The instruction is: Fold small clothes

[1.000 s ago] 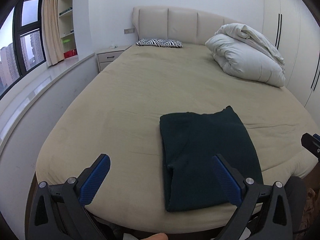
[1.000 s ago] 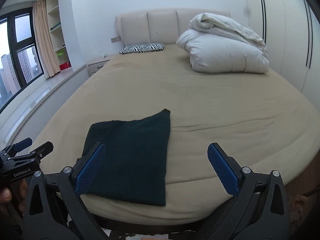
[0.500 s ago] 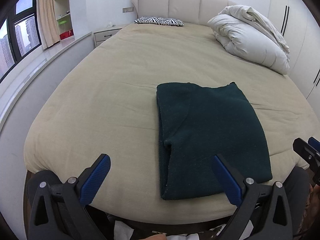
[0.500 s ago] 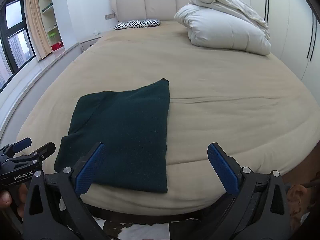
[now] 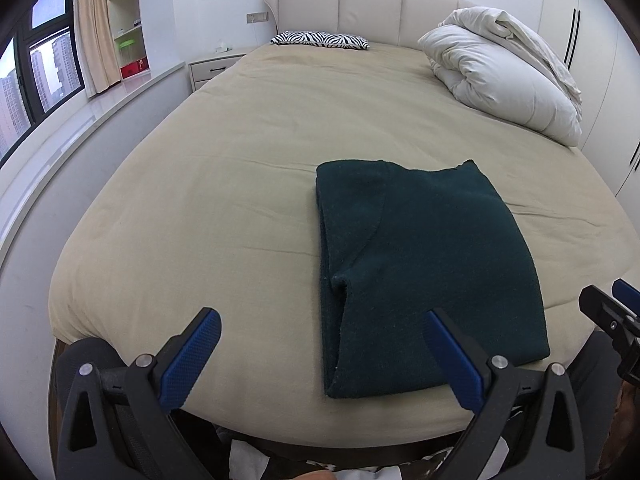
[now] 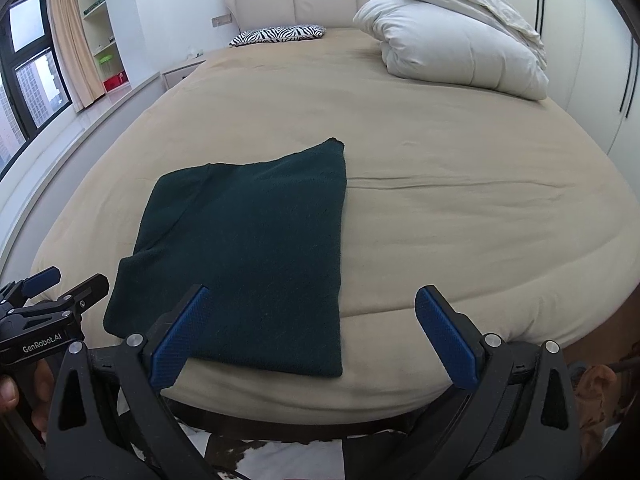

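Fingers [image 5: 452, 360] apart, hand [image 6: 10, 390] (right view only), garment [image 6: 248, 256].

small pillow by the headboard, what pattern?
Black-and-white zebra stripes on the small flat pillow; clearest in the left wrist view.

The only readable text is "GenRobot.AI", printed in white on the black body of the left gripper [image 6: 46, 286], seen at the lower left edge of the right wrist view.
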`<state>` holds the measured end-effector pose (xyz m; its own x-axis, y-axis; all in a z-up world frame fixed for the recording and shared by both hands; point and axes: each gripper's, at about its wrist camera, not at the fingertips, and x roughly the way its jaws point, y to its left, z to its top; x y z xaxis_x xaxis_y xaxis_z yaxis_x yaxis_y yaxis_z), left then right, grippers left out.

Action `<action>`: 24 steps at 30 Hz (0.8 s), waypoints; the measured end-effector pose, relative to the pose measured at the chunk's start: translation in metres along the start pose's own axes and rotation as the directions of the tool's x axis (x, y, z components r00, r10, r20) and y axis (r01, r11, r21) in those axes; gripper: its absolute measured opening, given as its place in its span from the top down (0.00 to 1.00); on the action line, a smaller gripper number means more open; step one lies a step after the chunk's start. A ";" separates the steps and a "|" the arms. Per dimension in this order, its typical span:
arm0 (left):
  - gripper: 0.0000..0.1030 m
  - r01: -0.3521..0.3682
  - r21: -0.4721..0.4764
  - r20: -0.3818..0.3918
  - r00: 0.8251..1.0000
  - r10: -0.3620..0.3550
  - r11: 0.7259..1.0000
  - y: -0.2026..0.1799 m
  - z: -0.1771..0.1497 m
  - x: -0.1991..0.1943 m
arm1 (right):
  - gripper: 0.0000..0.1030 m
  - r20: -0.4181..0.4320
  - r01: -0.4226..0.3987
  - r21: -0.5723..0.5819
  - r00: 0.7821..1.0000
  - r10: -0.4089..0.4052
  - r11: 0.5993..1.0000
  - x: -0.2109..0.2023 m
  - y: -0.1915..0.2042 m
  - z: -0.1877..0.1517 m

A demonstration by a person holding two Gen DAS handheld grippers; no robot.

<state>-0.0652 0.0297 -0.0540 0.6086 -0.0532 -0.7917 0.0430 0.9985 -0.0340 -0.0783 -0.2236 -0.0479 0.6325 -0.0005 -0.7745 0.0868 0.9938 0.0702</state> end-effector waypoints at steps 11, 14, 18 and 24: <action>0.00 -0.001 0.002 0.001 1.000 0.001 1.000 0.001 -0.001 0.002 | 0.00 -0.007 -0.007 -0.003 1.000 0.007 1.000 -0.001 0.000 0.006; 0.00 -0.001 0.001 0.001 1.000 0.001 1.000 0.001 -0.001 0.002 | 0.00 -0.009 -0.010 -0.003 1.000 0.010 1.000 0.001 0.002 0.006; 0.00 -0.002 0.001 0.001 1.000 0.002 1.000 0.001 -0.001 0.002 | 0.00 -0.009 -0.012 -0.004 1.000 0.012 1.000 0.002 0.002 0.007; 0.00 -0.003 0.002 0.001 1.000 0.003 1.000 0.000 -0.002 0.002 | 0.00 -0.010 -0.013 -0.003 1.000 0.013 1.000 0.003 0.003 0.007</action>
<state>-0.0651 0.0300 -0.0569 0.6097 -0.0502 -0.7911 0.0425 0.9986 -0.0306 -0.0708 -0.2217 -0.0453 0.6256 0.0137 -0.7800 0.0759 0.9940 0.0782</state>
